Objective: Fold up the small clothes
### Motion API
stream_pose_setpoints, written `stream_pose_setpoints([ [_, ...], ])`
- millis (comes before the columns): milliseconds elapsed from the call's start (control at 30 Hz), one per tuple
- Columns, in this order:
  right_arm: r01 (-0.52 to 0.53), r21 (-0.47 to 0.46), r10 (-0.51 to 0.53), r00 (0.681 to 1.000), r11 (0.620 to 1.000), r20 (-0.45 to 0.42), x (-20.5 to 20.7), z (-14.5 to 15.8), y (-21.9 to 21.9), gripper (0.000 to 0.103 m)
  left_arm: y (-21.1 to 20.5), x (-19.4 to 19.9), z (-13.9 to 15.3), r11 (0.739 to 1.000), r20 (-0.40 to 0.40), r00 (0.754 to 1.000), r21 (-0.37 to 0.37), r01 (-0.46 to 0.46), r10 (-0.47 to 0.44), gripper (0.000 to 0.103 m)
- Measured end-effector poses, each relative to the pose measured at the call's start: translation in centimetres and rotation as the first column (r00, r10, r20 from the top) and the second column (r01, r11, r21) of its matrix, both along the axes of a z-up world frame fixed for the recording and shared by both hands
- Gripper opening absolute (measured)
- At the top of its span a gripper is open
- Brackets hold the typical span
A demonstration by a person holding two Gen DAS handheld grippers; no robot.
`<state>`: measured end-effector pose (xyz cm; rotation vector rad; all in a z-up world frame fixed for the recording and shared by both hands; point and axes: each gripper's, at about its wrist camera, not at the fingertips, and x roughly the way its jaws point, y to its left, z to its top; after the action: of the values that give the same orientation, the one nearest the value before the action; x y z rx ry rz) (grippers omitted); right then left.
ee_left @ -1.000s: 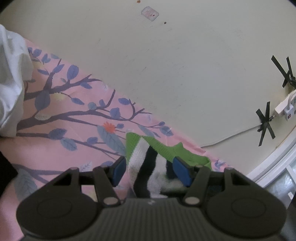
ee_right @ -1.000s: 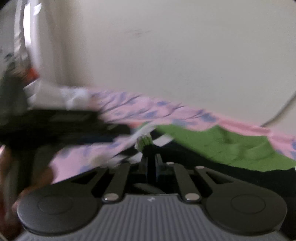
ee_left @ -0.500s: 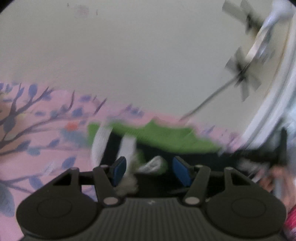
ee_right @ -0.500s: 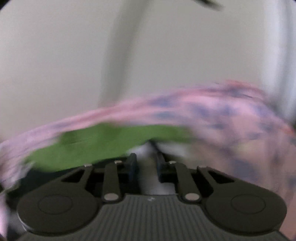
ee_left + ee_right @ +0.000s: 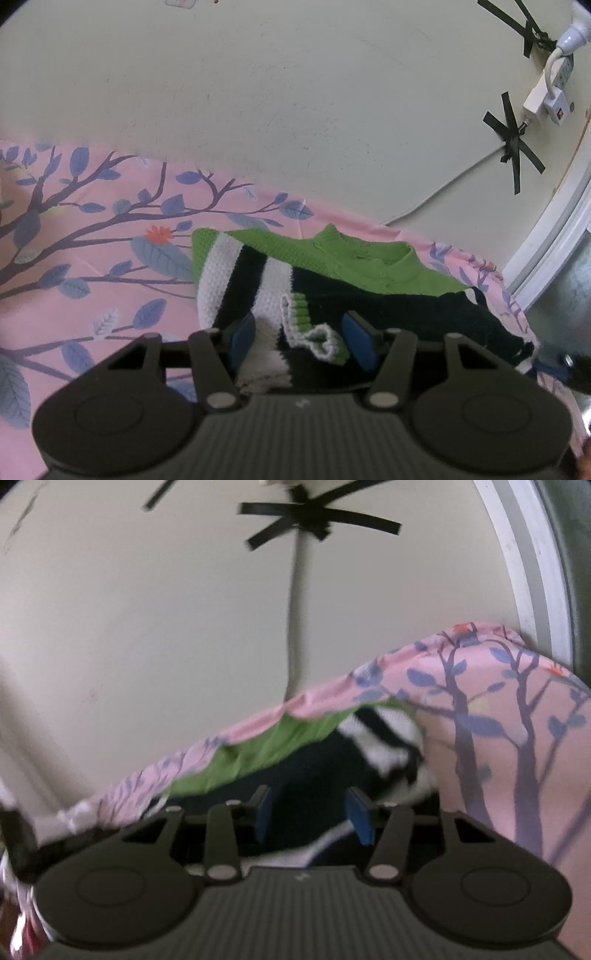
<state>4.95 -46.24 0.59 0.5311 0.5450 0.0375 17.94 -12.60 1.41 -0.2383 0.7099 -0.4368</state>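
Observation:
A small knit sweater [image 5: 369,291], green at the top with black and white stripes, lies on the pink leaf-print sheet [image 5: 92,266]. One striped sleeve [image 5: 236,280] is folded across its body, with a green-and-white cuff [image 5: 317,332] near my left gripper [image 5: 299,339]. The left gripper is open, its blue pads on either side of the cuff. My right gripper [image 5: 310,812] is open over the sweater's black part [image 5: 314,771], with the green part [image 5: 266,746] beyond it. The right wrist view is blurred.
A cream wall [image 5: 295,110] rises behind the bed, with a white cable [image 5: 443,192] taped by black crosses [image 5: 513,144] and a power strip [image 5: 546,92]. A white frame [image 5: 554,236] stands at the right. The sheet's edge [image 5: 258,720] meets the wall.
The right gripper, shut on the sweater's cuff a second ago, has opened and swung round to face the other way. The left gripper stayed open while its view swung right along the sweater.

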Motion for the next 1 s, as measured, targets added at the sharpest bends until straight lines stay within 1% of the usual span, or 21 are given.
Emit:
stream_pose_setpoints([
  [100,0.02,-0.022,-0.021,1.0,1.0,-0.024,-0.4,-1.2,0.2,0.049,-0.2,-0.2,0.1,1.0,0.009,1.0,0.02,-0.005,0.005,0.056],
  [167,0.057,0.023,-0.055,0.996,0.998,-0.063,-0.2,-2.7,-0.6,0.049,-0.2,-0.3,0.1,0.999,0.013,1.0,0.032,-0.009,0.009,0.056],
  [200,0.073,0.06,-0.071,0.997,0.996,-0.034,-0.6,-3.3,-1.0,0.049,-0.3,-0.4,0.1,0.999,0.017,1.0,0.039,-0.013,0.012,0.057],
  [233,0.081,0.089,-0.078,0.996,0.993,-0.034,-0.5,-3.5,-1.5,0.049,-0.3,-0.5,0.2,0.999,0.021,1.0,0.045,-0.018,0.017,0.058],
  [300,0.1,0.113,-0.097,0.995,0.988,-0.03,-0.7,-3.7,-1.8,0.048,-0.3,-0.6,0.2,0.998,0.028,0.999,0.054,-0.025,0.024,0.06],
  [467,0.16,0.091,-0.159,0.987,0.983,-0.018,-1.4,-3.5,-1.8,0.054,0.0,-0.4,0.2,0.999,0.024,0.999,0.039,-0.034,0.033,0.062],
  [733,0.159,0.047,-0.158,0.987,0.986,-0.021,-1.1,-3.3,-1.5,0.056,0.2,-0.3,0.1,0.999,0.017,0.999,0.02,-0.034,0.034,0.064],
  [1000,0.158,0.044,-0.157,0.987,0.987,-0.021,-1.0,-3.4,-1.5,0.057,0.2,-0.3,0.1,0.999,0.016,0.999,0.017,-0.035,0.034,0.065],
])
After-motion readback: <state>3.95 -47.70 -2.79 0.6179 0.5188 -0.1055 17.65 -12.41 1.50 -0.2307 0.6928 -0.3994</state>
